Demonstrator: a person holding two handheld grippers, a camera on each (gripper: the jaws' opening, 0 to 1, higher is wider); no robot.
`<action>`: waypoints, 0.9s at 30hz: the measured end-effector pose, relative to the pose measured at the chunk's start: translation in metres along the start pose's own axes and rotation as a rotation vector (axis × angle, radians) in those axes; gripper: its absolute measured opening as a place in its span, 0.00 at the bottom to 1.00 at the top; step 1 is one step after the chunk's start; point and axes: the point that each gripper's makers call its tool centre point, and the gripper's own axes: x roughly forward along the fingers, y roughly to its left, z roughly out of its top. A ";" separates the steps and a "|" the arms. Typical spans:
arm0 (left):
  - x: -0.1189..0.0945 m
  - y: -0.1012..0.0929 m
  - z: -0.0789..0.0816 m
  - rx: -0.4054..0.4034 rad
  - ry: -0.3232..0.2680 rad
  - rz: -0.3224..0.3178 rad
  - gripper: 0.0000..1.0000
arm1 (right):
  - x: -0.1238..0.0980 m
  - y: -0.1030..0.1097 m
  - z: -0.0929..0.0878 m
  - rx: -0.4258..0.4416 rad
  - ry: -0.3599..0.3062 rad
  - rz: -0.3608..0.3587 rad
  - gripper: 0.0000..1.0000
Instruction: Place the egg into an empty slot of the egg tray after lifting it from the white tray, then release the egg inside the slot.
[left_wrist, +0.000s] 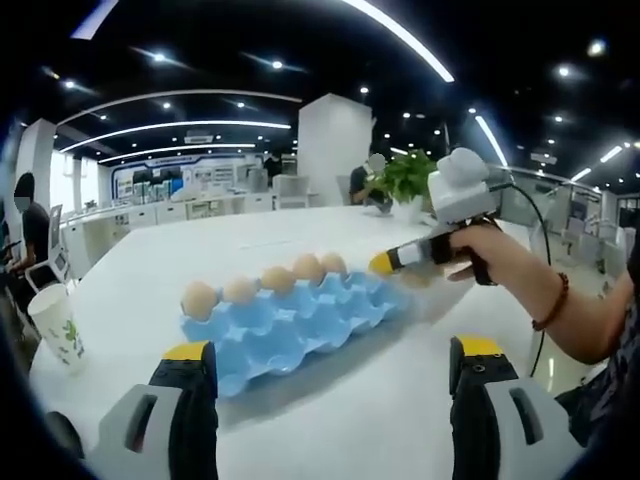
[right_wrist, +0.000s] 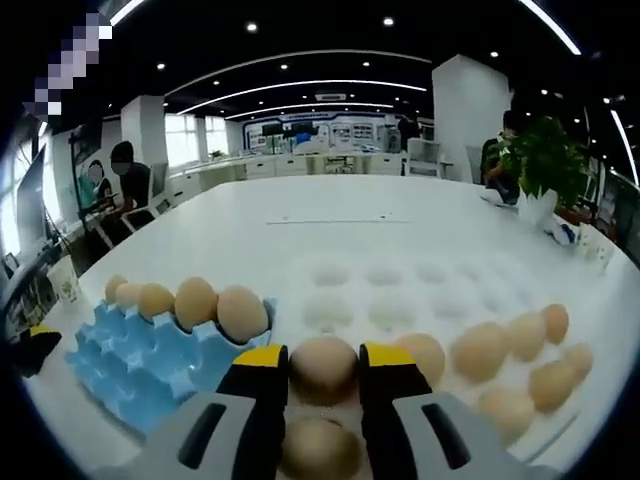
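Egg (right_wrist: 322, 368) between right hand-held gripper (right_wrist: 325, 372) jaws

The egg tray (right_wrist: 150, 355) is light blue and the eggs (right_wrist: 243, 312) in its far row are pale brown, like the egg (right_wrist: 322, 368) between the yellow-tipped black jaws of the right hand-held gripper (right_wrist: 324, 372). The white tray (right_wrist: 400, 290) and the tabletop (right_wrist: 350, 230) are plain white. The paper cup (left_wrist: 55, 325) at the left is white with a green leaf pattern, and the plant (left_wrist: 405, 178) at the far side is green in a white pot.

An open-plan office: long white desks (right_wrist: 330, 215), seated people (right_wrist: 125, 185), strip ceiling lights (left_wrist: 180, 125), potted plant (right_wrist: 545, 165).
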 end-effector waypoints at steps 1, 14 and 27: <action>0.000 0.001 0.000 -0.001 -0.002 0.003 0.99 | 0.000 0.000 0.000 0.007 -0.006 0.001 0.29; -0.002 0.001 0.003 0.009 -0.002 0.009 0.98 | -0.001 0.001 0.003 0.004 -0.026 0.035 0.28; -0.005 0.001 0.006 0.014 -0.006 0.021 0.98 | -0.020 0.016 0.031 -0.020 -0.183 0.128 0.28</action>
